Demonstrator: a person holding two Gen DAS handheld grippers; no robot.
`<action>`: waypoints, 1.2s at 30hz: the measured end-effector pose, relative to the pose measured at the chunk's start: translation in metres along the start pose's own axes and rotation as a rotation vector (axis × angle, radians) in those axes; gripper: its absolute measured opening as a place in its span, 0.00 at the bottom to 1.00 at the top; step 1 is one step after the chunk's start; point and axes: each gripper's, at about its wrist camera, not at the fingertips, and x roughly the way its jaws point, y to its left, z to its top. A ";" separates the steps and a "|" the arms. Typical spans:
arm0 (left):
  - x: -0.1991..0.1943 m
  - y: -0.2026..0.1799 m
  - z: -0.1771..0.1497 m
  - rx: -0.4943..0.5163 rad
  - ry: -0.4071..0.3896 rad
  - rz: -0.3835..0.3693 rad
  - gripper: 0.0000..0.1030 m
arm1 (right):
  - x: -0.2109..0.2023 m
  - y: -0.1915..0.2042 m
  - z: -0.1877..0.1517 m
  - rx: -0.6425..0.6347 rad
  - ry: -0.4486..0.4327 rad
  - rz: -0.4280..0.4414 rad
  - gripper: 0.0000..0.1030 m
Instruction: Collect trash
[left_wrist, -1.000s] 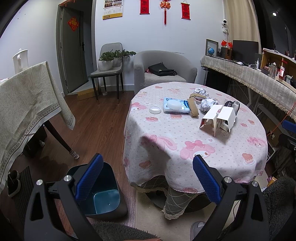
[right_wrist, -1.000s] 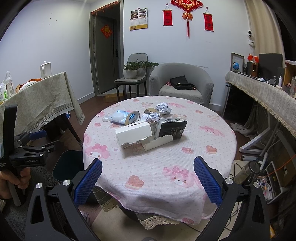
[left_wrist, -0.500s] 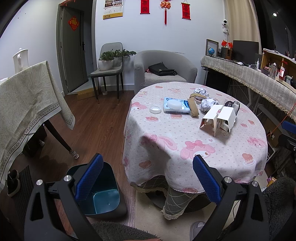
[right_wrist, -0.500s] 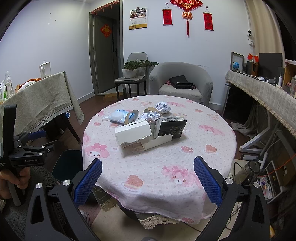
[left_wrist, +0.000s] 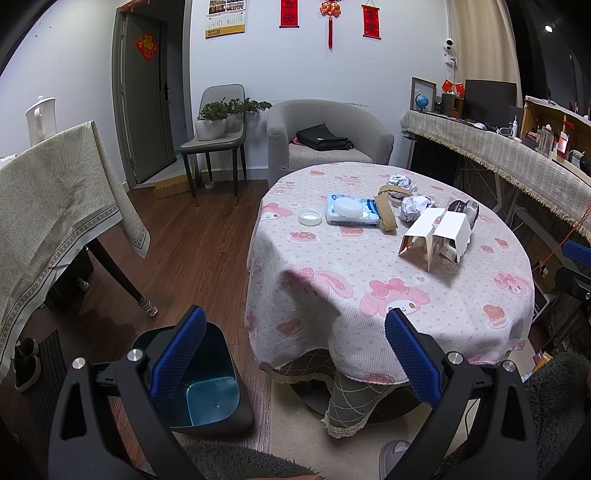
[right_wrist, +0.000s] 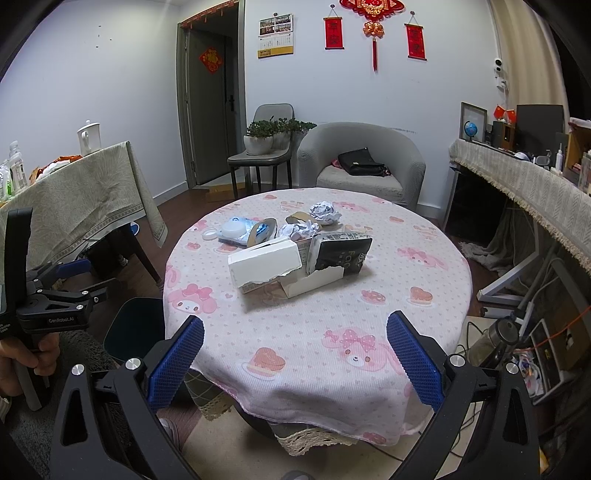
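Trash lies on the round table (left_wrist: 388, 295) with the pink cloth: a torn white box (left_wrist: 436, 236), two crumpled paper balls (left_wrist: 415, 208), a blue wipes pack (left_wrist: 351, 210), a brown strip (left_wrist: 386, 216) and a white lid (left_wrist: 309, 217). In the right wrist view the white box (right_wrist: 264, 264) and a black packet (right_wrist: 341, 254) sit mid-table (right_wrist: 314, 332). A dark bin (left_wrist: 207, 384) stands on the floor left of the table; its edge shows in the right view (right_wrist: 135, 328). My left gripper (left_wrist: 295, 354) and right gripper (right_wrist: 295, 358) are open, empty, short of the table.
A second table with a beige cloth (left_wrist: 55, 206) stands at the left. A grey armchair (left_wrist: 328, 136) and a chair with plants (left_wrist: 218, 129) are behind. A long counter (left_wrist: 517, 162) runs along the right. Cables and a bottle (right_wrist: 495, 336) lie on the floor right.
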 end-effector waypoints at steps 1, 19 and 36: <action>0.000 0.000 0.000 0.000 0.000 0.000 0.96 | 0.000 0.000 0.000 0.000 0.000 0.000 0.97; 0.000 0.000 -0.002 -0.001 0.002 0.001 0.96 | 0.001 0.000 -0.002 -0.001 0.004 -0.001 0.97; 0.000 -0.002 -0.002 0.012 -0.003 -0.012 0.96 | 0.001 -0.003 -0.004 -0.004 0.017 0.002 0.97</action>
